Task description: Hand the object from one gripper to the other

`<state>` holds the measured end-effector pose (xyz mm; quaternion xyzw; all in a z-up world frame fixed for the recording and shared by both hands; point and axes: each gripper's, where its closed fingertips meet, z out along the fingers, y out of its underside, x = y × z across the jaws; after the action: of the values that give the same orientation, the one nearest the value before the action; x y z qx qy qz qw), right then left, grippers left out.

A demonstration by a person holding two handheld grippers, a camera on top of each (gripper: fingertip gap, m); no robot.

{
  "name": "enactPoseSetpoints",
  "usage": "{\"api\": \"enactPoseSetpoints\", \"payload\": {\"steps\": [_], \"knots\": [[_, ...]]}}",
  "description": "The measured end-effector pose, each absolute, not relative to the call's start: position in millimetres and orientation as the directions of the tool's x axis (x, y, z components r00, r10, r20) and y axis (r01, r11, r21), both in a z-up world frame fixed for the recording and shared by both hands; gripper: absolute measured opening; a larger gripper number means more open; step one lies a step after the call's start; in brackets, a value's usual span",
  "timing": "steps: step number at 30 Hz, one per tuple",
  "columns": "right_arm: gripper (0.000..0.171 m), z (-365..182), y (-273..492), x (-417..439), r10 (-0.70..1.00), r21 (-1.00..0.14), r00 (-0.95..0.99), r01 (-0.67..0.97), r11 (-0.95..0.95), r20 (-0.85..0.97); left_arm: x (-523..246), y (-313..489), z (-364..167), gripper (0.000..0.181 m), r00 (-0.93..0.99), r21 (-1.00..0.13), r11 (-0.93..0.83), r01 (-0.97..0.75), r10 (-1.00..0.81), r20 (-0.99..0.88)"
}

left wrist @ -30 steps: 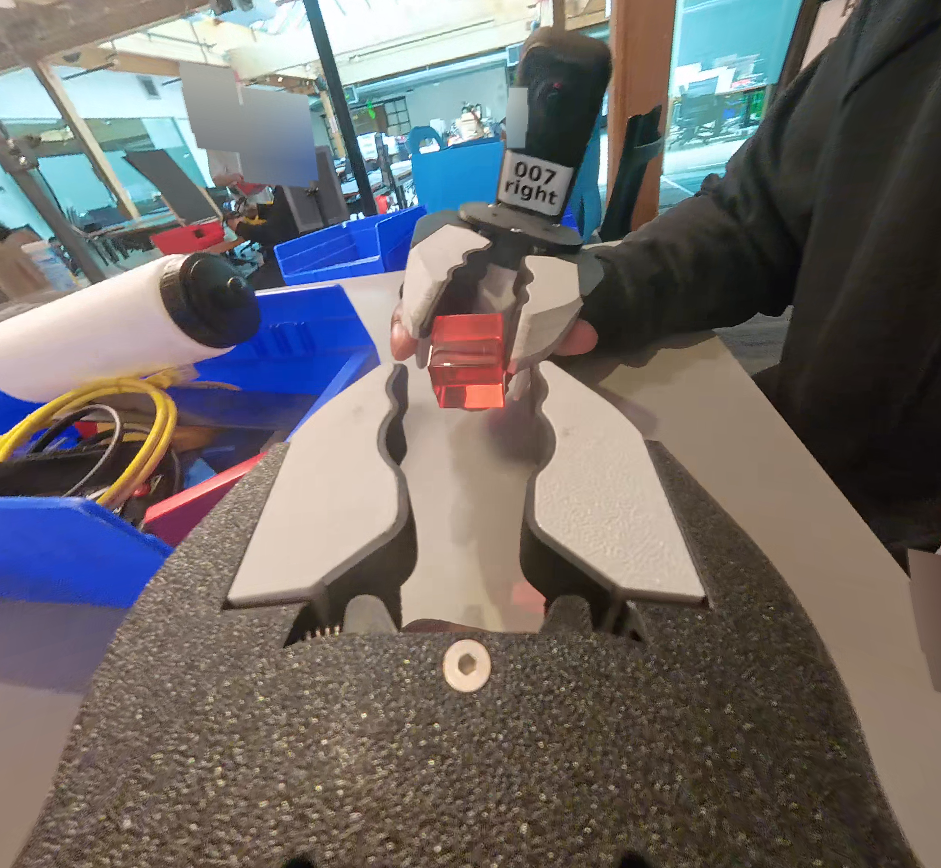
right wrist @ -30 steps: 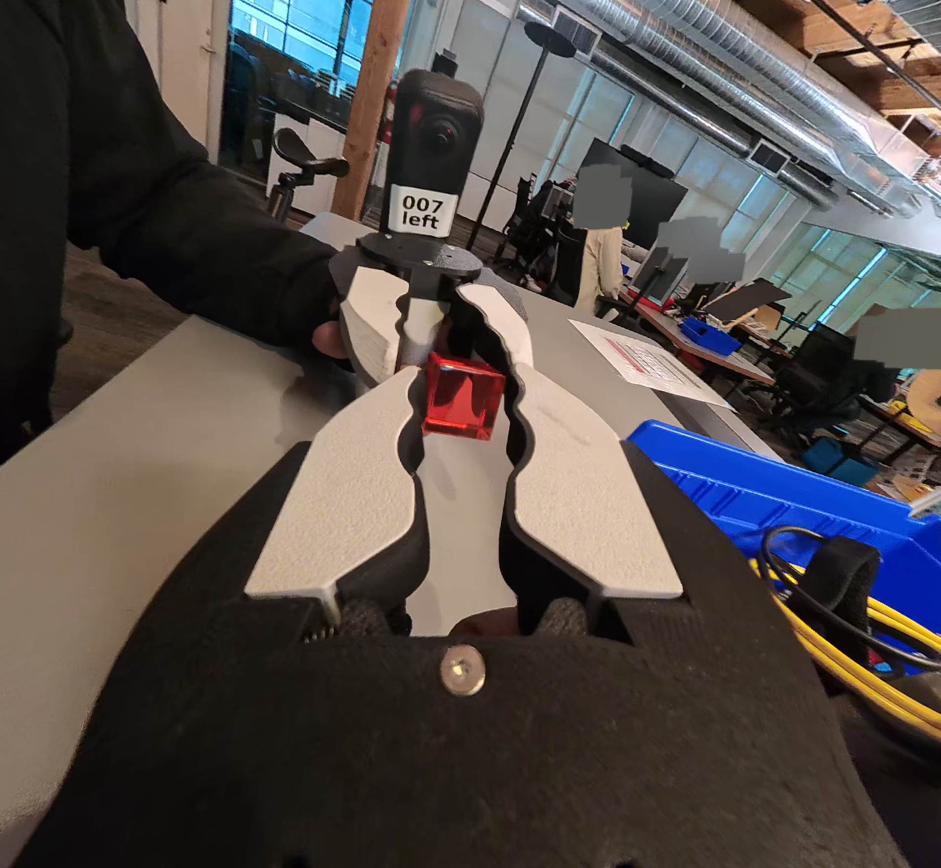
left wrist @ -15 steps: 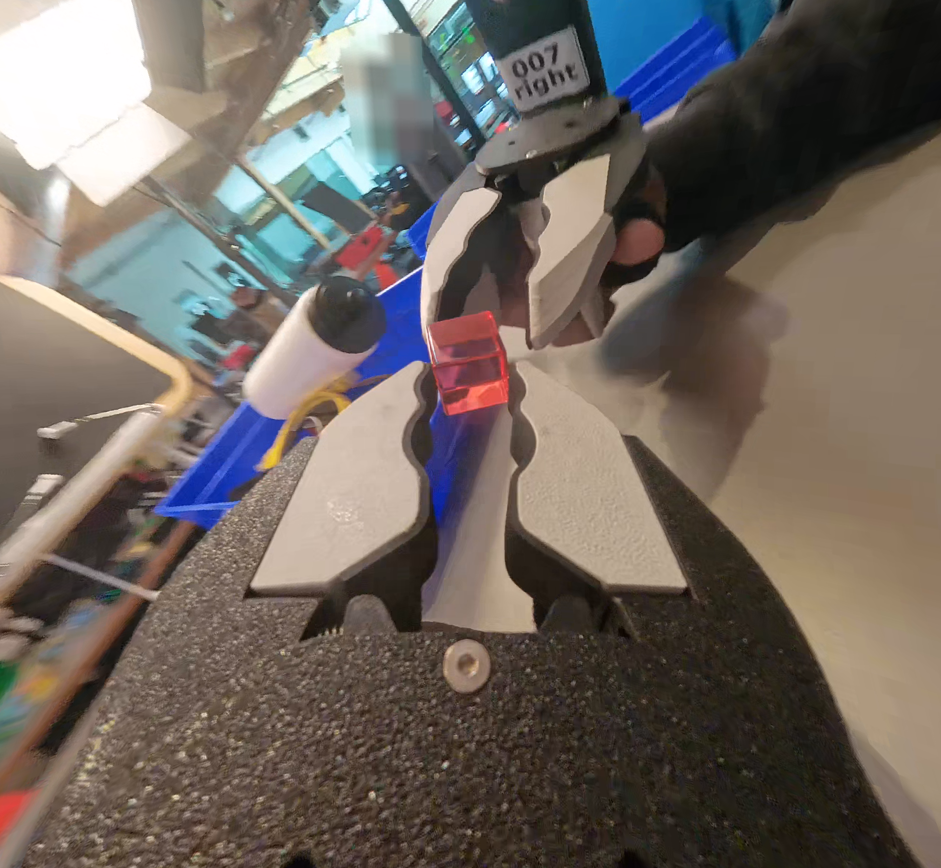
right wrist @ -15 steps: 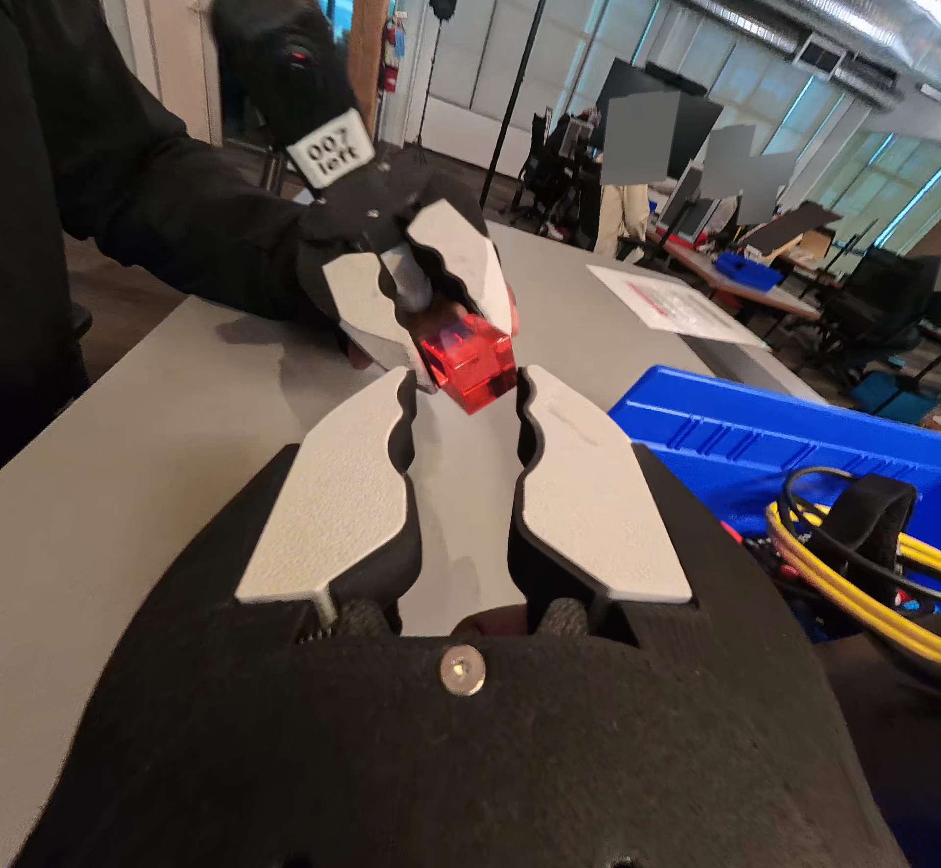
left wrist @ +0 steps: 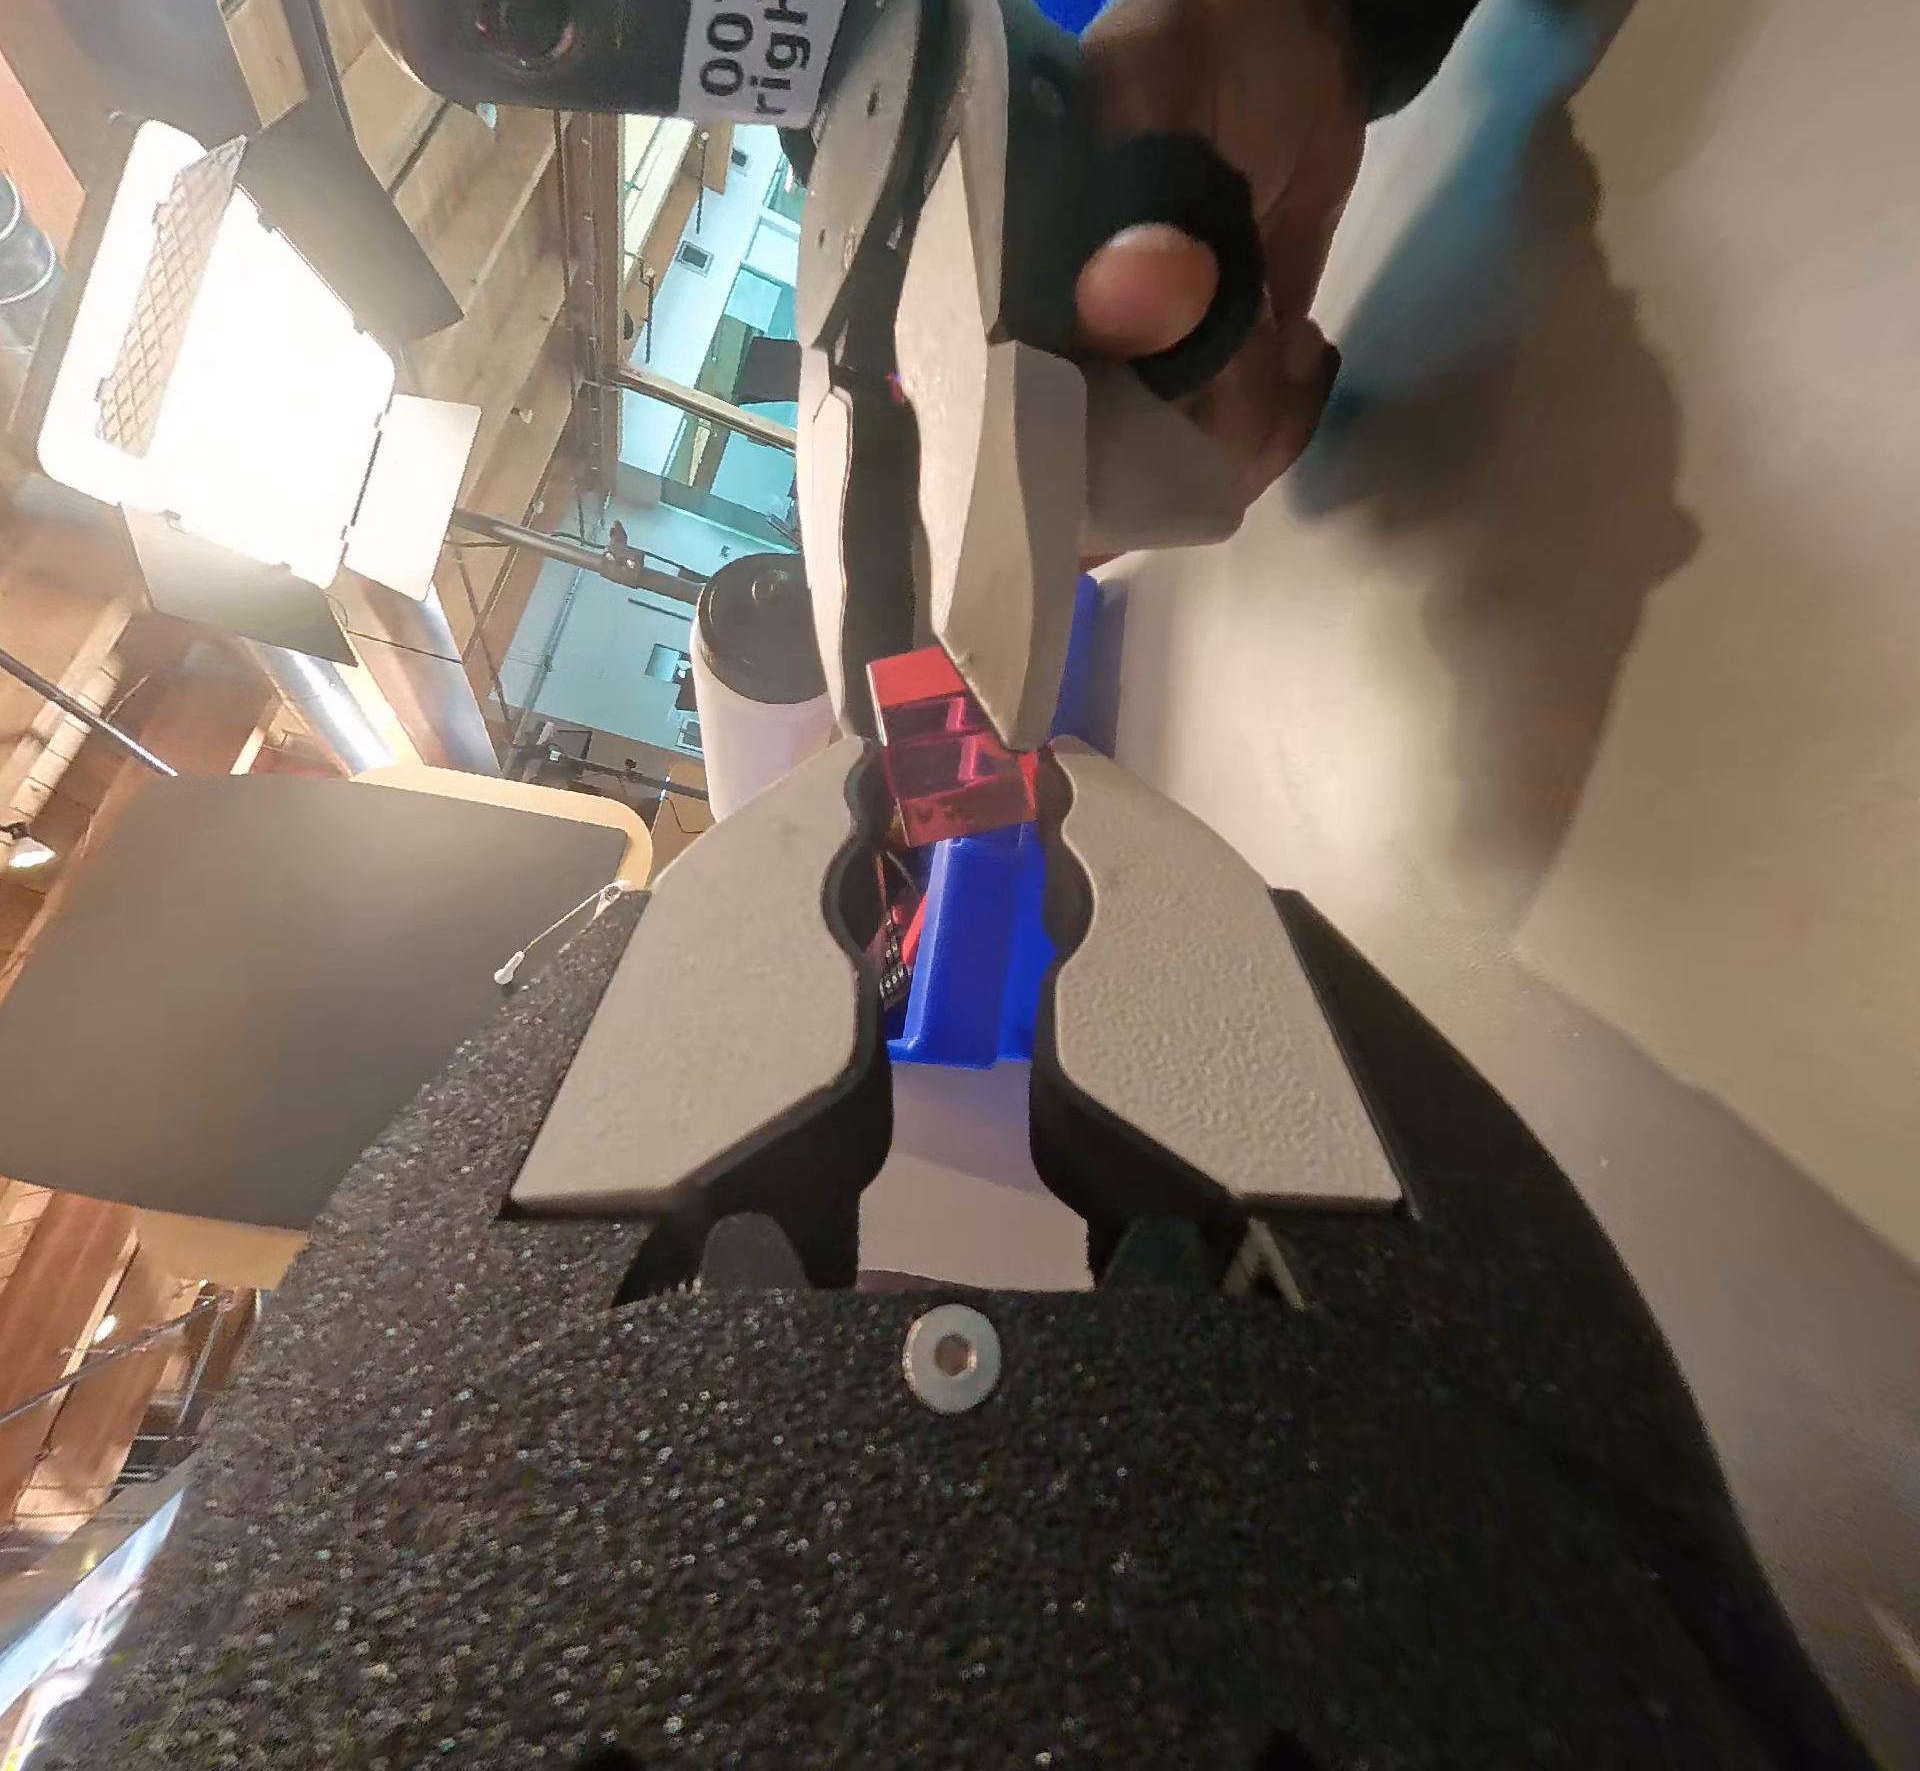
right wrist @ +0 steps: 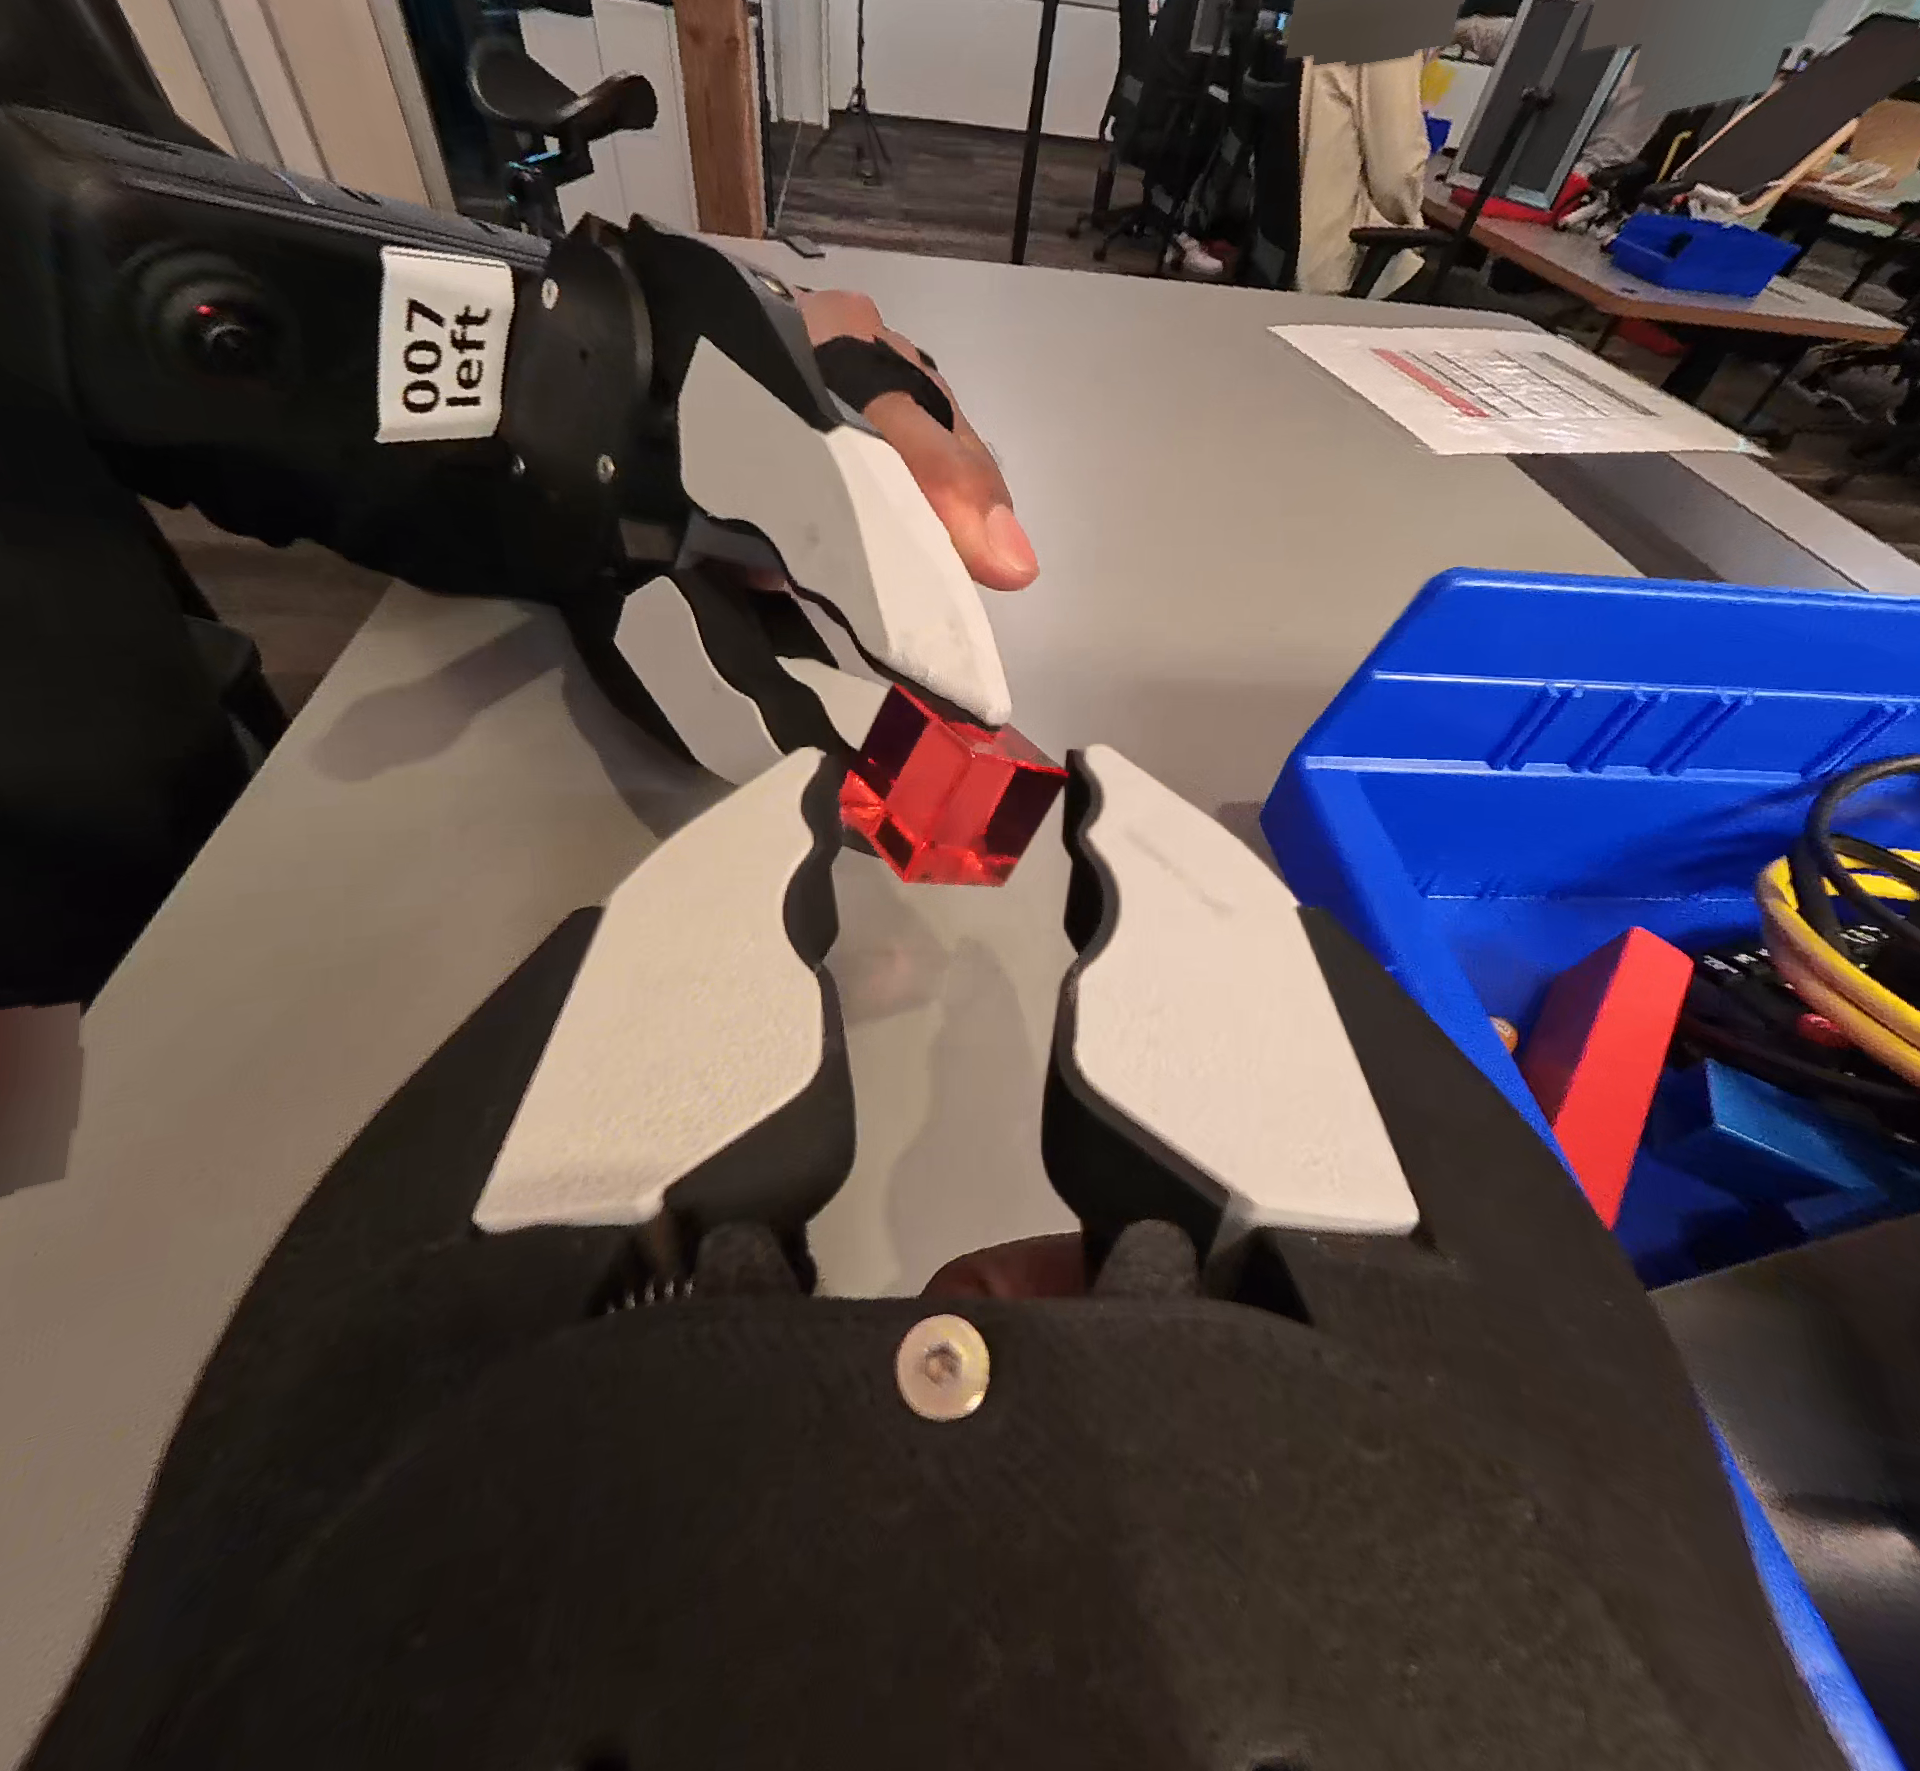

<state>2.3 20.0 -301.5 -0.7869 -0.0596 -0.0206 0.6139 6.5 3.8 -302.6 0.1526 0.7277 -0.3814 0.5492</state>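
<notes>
The left gripper (left wrist: 956, 771) is clamped on the red cube (right wrist: 961, 812), one finger on top and one beneath, holding it in the air above the grey table (right wrist: 1143, 433). The right gripper (right wrist: 948, 771) has its jaws apart on either side of the same cube: one tip seems to touch it and the other sits just beside a corner, with no sign of squeezing. The cube sits tilted, so the right jaws would probably meet edges and a corner, not flat faces. Closing like that could twist the smooth, glassy block or squirt it out. If the left lets go before the right has a firm hold, the cube likely drops to the table or bounces into the blue bin (right wrist: 1558, 786) just beside it. The two grippers cross at right angles with their tips crowded together, so the fingers could knock each other and jar the grip. Counted: two grippers, one cube, one bin close by holding a red block and yellow cables, one white bottle (left wrist: 753, 713), and one printed sheet (right wrist: 1507, 386) on the table.
</notes>
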Motion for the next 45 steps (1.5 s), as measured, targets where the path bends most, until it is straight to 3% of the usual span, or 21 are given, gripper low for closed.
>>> {"api": "enactPoseSetpoints", "payload": {"steps": [5,11,17,20,23,33,45], "knots": [[0.04,-302.3,21.1,8.4,0.021,-0.948,0.982,0.188,-0.256,0.189,13.9,7.3,-306.2,0.028,-0.392,-0.436,0.674,0.596,-0.23,-0.891],[0.039,-291.4,15.8,20.3,-0.084,-0.892,0.911,0.373,-0.254,0.405,24.1,15.3,-307.0,0.039,-0.621,-0.702,0.578,0.417,-0.383,-0.684],[0.039,-280.0,10.8,27.7,-0.183,-0.764,0.749,0.58,-0.284,0.637,23.6,22.5,-287.5,0.048,-0.882,-0.984,0.178,0.003,-0.463,-0.086],[0.038,-278.9,13.2,19.9,-0.179,-0.679,0.659,0.674,-0.29,0.731,18.8,22.3,-278.1,0.053,-0.909,-0.98,0.004,-0.198,-0.374,0.182],[0.038,-279.1,16.6,12.9,-0.176,-0.601,0.577,0.739,-0.304,0.798,13.9,15.5,-279.7,0.057,-0.907,-0.958,-0.032,-0.285,-0.315,0.28],[0.038,-292.3,19.2,29.8,-0.17,-0.398,0.363,0.778,-0.485,0.916,23.3,3.0,-290.4,0.058,-0.845,-0.941,-0.04,-0.337,-0.427,0.321],[0.038,-295.0,22.2,25.7,-0.157,-0.372,0.339,0.794,-0.481,0.928,21.5,-1.7,-295.0,0.05,-0.84,-0.94,-0.023,-0.341,-0.442,0.315]]}}
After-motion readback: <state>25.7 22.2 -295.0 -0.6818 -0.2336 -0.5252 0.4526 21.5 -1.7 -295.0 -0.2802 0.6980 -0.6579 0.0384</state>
